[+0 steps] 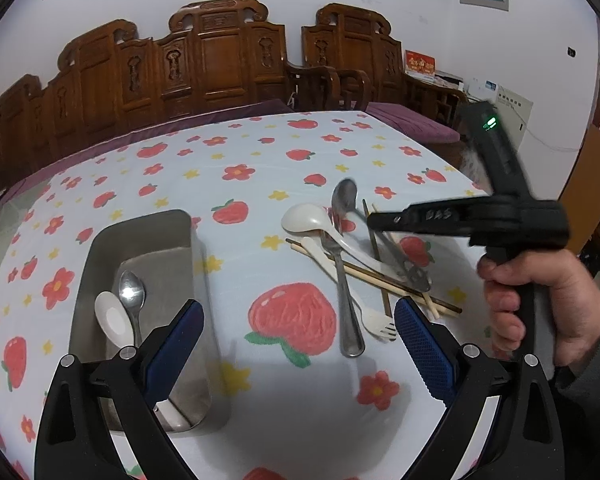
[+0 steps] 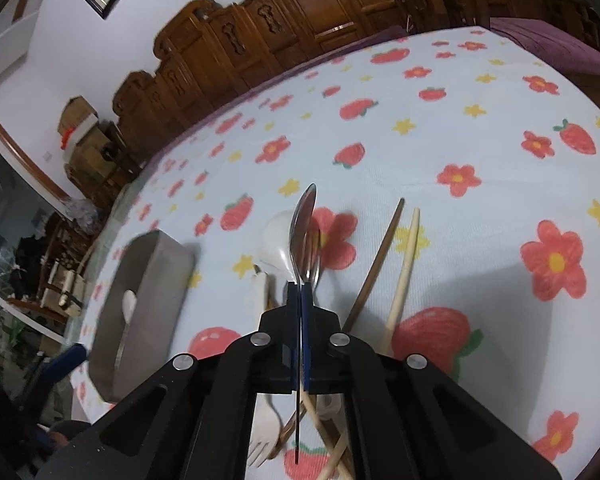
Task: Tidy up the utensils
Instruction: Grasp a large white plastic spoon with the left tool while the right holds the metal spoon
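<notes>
1. Steel spoon (image 2: pixel 304 236), thin and glossy, sits clamped edge-on in the right gripper (image 2: pixel 300 292) above the pile.
2. Left gripper (image 1: pixel 298 336) gapes, ribbed blue pads empty.
3. Rectangular metal tray (image 1: pixel 100 264) lies left, holding two spoons.

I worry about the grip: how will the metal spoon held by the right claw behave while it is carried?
The metal spoon looks stiff and will hardly bend. The right claw pinches only its thin, polished handle, so it may slip or pivot. The bowl stands far beyond the pads, so it probably tends to droop.
</notes>
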The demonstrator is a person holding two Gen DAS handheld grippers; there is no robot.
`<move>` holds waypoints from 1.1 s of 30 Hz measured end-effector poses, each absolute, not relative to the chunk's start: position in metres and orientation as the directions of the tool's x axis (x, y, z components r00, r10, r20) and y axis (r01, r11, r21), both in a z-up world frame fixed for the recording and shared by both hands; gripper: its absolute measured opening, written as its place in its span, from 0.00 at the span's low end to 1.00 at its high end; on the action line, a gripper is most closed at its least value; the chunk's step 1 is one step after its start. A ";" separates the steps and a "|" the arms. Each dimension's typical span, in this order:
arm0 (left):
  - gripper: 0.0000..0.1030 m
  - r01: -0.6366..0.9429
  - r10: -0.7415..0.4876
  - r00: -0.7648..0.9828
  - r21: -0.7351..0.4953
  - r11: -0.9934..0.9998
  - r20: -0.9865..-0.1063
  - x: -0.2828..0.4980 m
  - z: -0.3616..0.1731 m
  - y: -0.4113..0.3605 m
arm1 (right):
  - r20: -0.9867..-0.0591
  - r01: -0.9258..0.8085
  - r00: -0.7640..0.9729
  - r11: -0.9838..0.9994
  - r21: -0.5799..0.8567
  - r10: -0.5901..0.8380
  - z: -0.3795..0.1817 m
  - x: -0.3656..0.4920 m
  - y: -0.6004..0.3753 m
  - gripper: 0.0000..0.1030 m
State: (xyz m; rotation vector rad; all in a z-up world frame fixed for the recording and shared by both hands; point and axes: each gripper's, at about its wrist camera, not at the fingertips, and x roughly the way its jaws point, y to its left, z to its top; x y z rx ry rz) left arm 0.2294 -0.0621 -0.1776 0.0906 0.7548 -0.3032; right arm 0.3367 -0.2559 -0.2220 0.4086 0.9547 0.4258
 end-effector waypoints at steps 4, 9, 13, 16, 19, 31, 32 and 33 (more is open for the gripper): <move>0.90 0.308 -0.217 0.689 0.008 0.951 -0.692 0.238 -0.178 -0.076 | -0.667 -0.194 0.549 0.853 0.485 0.504 -0.204 0.329 -0.269 0.02; 0.81 0.318 -0.218 0.668 0.008 0.948 -0.711 0.259 -0.185 -0.101 | -0.691 -0.191 0.587 0.901 0.388 0.422 -0.200 0.322 -0.291 0.02; 0.69 0.320 -0.220 0.642 -0.004 0.947 -0.734 0.281 -0.197 -0.118 | -0.704 -0.165 0.593 0.915 0.368 0.390 -0.206 0.322 -0.314 0.02; 0.62 0.312 -0.219 0.625 -0.017 0.950 -0.749 0.298 -0.207 -0.126 | -0.713 -0.143 0.591 0.919 0.367 0.377 -0.212 0.325 -0.329 0.02; 0.55 0.291 -0.216 0.609 -0.038 0.956 -0.763 0.318 -0.217 -0.129 | -0.715 -0.129 0.588 0.917 0.377 0.377 -0.216 0.329 -0.336 0.02; 0.33 0.227 -0.232 0.560 -0.122 0.966 -0.795 0.363 -0.238 -0.132 | -0.711 -0.154 0.577 0.908 0.389 0.403 -0.217 0.334 -0.331 0.02; 0.33 0.225 -0.233 0.558 -0.125 0.966 -0.797 0.365 -0.239 -0.133 | -0.710 -0.153 0.577 0.908 0.390 0.403 -0.217 0.334 -0.331 0.02; 0.33 0.224 -0.232 0.555 -0.125 0.966 -0.799 0.365 -0.240 -0.134 | -0.710 -0.154 0.578 0.907 0.391 0.404 -0.217 0.334 -0.332 0.02</move>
